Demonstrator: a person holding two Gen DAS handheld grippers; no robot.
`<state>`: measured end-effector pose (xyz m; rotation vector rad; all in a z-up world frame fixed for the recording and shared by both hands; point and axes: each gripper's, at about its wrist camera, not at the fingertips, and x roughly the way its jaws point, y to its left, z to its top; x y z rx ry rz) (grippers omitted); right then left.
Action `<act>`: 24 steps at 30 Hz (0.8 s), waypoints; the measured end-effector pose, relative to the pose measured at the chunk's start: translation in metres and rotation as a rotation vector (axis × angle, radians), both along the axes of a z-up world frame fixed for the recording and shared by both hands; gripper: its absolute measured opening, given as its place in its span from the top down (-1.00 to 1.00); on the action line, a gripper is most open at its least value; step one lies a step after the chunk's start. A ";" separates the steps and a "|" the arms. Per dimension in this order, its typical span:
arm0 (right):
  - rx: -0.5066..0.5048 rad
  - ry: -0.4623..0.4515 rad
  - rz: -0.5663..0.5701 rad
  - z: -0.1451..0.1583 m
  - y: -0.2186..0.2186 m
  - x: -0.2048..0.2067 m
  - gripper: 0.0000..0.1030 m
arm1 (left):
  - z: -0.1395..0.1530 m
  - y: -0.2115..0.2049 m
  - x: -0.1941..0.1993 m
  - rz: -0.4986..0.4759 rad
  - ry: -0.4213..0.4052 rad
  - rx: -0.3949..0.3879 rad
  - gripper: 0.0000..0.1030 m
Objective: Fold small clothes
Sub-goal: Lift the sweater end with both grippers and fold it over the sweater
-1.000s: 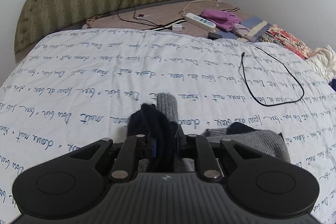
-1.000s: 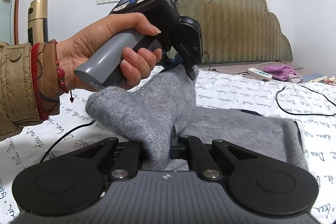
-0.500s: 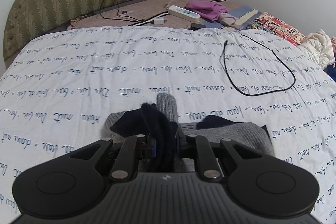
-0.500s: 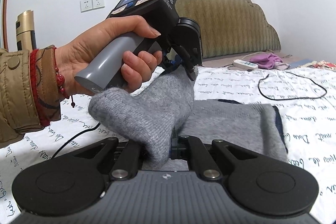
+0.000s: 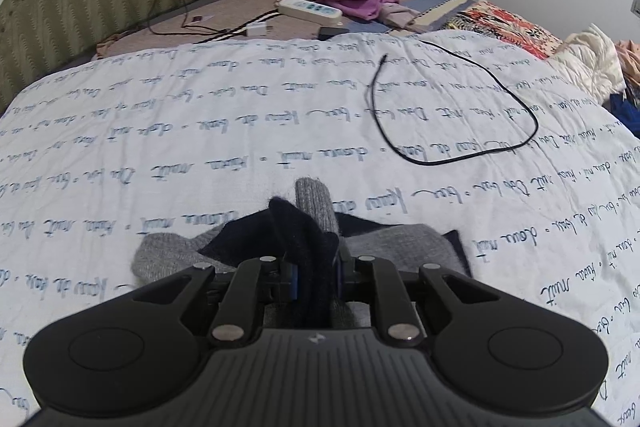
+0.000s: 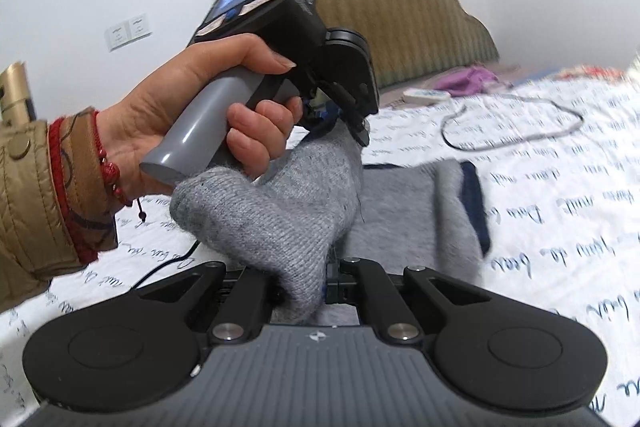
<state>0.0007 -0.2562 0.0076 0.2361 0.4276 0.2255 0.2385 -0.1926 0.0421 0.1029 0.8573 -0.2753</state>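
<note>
Pinching one lifted end of the grey sock [image 6: 276, 223] from two sides, the left gripper [image 5: 314, 275] clamps the dark cuff and the right gripper [image 6: 306, 291] clamps the grey knit, each pressed together on fabric. The rest of the sock lies flat on the bedspread [image 5: 200, 147] just ahead of both. Pulling the grippers apart could stretch the knit or slip it free; lowering unevenly could drag the flat half askew. The black cable [image 5: 460, 123] lies well ahead, unlikely to snag.
</note>
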 end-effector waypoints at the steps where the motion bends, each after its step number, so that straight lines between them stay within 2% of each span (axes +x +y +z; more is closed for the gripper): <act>1: 0.021 0.011 -0.009 -0.002 -0.006 0.002 0.87 | -0.002 -0.005 0.000 -0.004 0.001 0.003 0.71; 6: 0.105 0.058 -0.044 -0.014 -0.028 0.005 0.87 | -0.018 -0.030 0.003 -0.020 0.026 0.021 0.71; 18: 0.215 0.136 -0.062 -0.036 -0.051 0.011 0.85 | -0.037 -0.058 0.006 -0.051 0.038 0.067 0.69; 24: 0.241 0.163 -0.067 -0.039 -0.054 0.009 0.76 | -0.037 -0.061 0.008 -0.064 0.045 0.058 0.56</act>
